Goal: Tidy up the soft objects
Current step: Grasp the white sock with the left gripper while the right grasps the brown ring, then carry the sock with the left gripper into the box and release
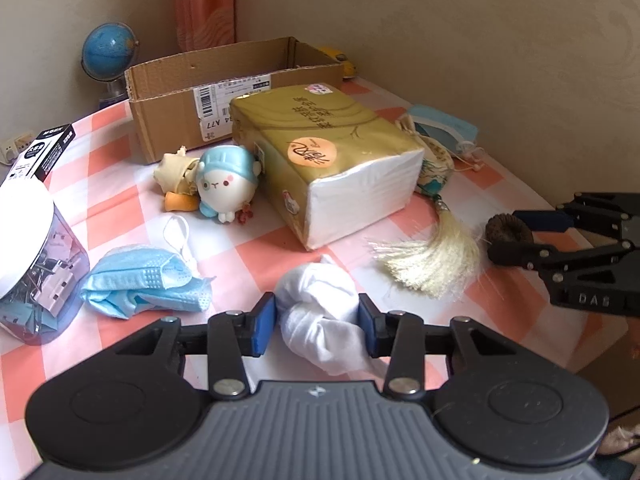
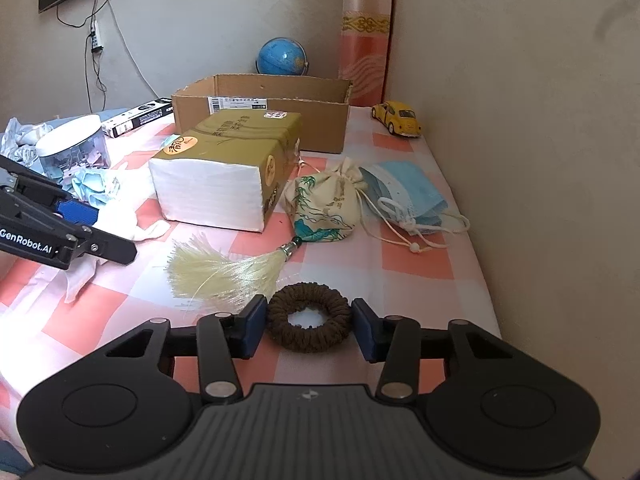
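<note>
Clearly both things are light and squashy: the left hand-held gripper (image 1: 317, 322) pinches a knotted white cloth (image 1: 320, 316) low over the checked bench (image 1: 400, 248), while the right hand-held gripper (image 2: 309, 322) clamps a brown hair tie (image 2: 308, 317) across its ring. Grip mid-body. The cardboard box (image 2: 260, 120) hides its inside.

tissue pack (image 1: 320, 152) blocks cardboard box (image 1: 224, 80)

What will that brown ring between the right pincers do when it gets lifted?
The brown hair tie looks braided and fuzzy, so it will probably squash rather than slip. It seems light, and lying flat it should not roll. The right gripper has pads at both its sides.
</note>
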The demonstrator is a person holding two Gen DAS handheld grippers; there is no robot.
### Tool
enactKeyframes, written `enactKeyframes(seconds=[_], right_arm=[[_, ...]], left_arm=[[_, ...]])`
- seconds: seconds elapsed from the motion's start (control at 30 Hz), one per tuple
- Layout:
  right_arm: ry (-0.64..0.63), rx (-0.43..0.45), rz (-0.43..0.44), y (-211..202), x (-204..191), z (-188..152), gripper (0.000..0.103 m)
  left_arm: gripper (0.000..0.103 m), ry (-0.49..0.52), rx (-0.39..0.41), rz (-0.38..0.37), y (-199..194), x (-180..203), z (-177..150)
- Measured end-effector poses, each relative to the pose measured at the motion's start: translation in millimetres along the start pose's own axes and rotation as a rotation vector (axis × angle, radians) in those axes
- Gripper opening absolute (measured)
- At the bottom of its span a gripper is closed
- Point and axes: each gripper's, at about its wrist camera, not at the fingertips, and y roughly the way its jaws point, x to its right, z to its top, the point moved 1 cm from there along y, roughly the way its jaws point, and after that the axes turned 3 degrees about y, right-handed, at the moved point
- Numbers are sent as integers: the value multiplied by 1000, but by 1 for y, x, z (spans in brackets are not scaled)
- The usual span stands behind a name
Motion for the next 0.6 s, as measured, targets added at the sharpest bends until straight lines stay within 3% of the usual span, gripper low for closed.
enactKeyframes(seconds=[0.33,0.6], right_arm=[[-8,24,22,-28,-3,13,51],[-19,60,50,-36,-10,29,51]], left_arm=[[42,41,-7,-40,-42,-13,14],[42,69,72,23,-53,-41,73]])
